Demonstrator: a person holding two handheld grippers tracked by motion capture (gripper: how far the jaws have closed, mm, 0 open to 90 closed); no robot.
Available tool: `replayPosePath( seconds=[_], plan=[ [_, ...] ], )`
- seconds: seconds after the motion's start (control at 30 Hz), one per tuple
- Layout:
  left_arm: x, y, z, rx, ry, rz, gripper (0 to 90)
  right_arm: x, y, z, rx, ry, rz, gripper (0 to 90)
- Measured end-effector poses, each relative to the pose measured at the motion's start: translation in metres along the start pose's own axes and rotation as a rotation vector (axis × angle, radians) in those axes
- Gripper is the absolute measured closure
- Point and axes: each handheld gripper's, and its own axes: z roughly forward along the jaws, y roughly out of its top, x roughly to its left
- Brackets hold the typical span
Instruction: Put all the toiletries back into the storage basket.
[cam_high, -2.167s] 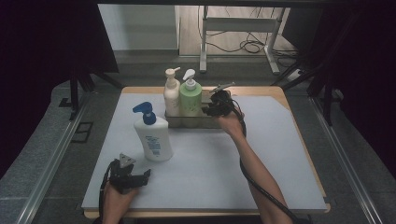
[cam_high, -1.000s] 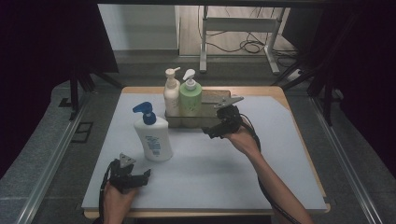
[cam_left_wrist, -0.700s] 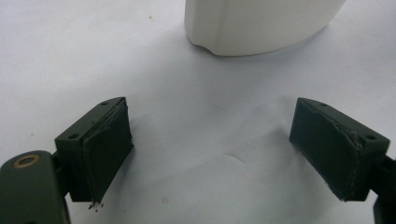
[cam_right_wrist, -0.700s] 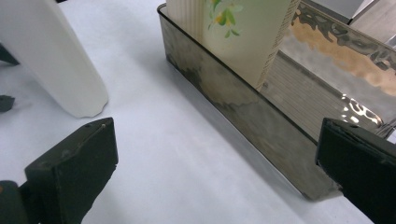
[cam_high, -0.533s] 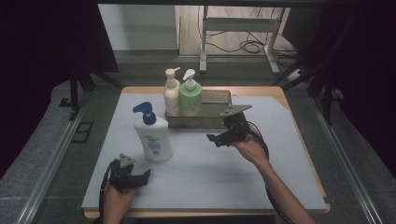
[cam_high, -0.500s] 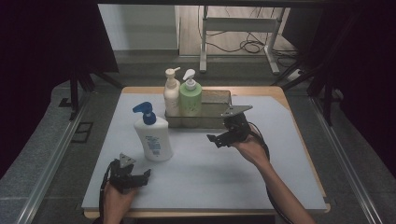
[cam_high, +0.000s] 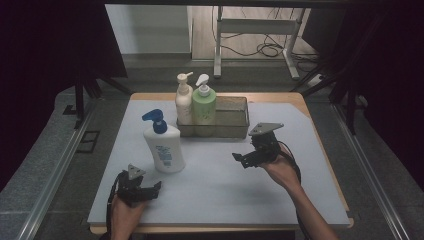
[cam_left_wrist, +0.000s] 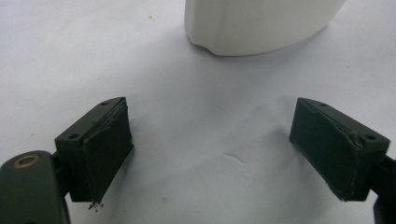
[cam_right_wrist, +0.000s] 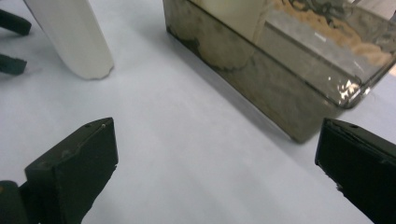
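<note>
A white pump bottle with a blue pump (cam_high: 163, 145) stands upright on the white mat, left of centre. A cream pump bottle (cam_high: 183, 102) and a green pump bottle (cam_high: 204, 104) stand in the left end of a clear rectangular bin (cam_high: 235, 121). My left gripper (cam_high: 145, 190) rests open near the front edge, just short of the white bottle's base (cam_left_wrist: 257, 23). My right gripper (cam_high: 241, 159) hovers open in front of the bin's right half, with nothing between its jaws. The bin's wall (cam_right_wrist: 261, 79) and the white bottle (cam_right_wrist: 77, 42) lie ahead of it.
The white mat (cam_high: 220, 185) covers a wooden table whose edge (cam_high: 320, 145) runs along the right. Dark curtains flank both sides. A metal frame and cables lie on the floor behind the table.
My right gripper has drawn back from the bin toward the front and right, coming away with nothing in it. The left gripper and the bottles have stayed put.
</note>
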Motion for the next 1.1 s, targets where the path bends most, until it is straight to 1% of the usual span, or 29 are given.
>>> replayPosePath(
  seconds=[0.13,0.37,0.47,0.57,0.73,0.97,1.1],
  plan=[
    [0.0,0.0,0.0,0.0,-0.001,0.0,12.3,0.0,-0.008,-0.004,0.009,-0.018,-0.011,0.0],
    [0.0,0.0,0.0,0.002,0.001,0.002,12.3,0.002,-0.025,-0.012,0.011,-0.015,-0.014,0.0],
    [0.0,0.0,0.0,0.003,0.002,0.002,12.4,0.001,-0.033,-0.016,0.004,-0.023,-0.005,0.0],
    [0.0,0.0,0.0,0.003,0.003,0.001,12.4,-0.001,-0.041,-0.022,-0.005,-0.041,0.005,0.0],
    [-0.001,0.0,0.0,0.0,0.004,-0.01,12.4,-0.003,-0.056,-0.029,-0.017,-0.054,0.027,0.0],
    [-0.001,0.001,0.0,0.001,0.005,-0.011,13.0,-0.005,-0.08,-0.034,-0.021,-0.075,0.062,0.0],
    [-0.001,0.001,0.0,0.0,0.005,-0.01,13.3,-0.006,-0.094,-0.035,-0.012,-0.084,0.077,0.0]
  ],
)
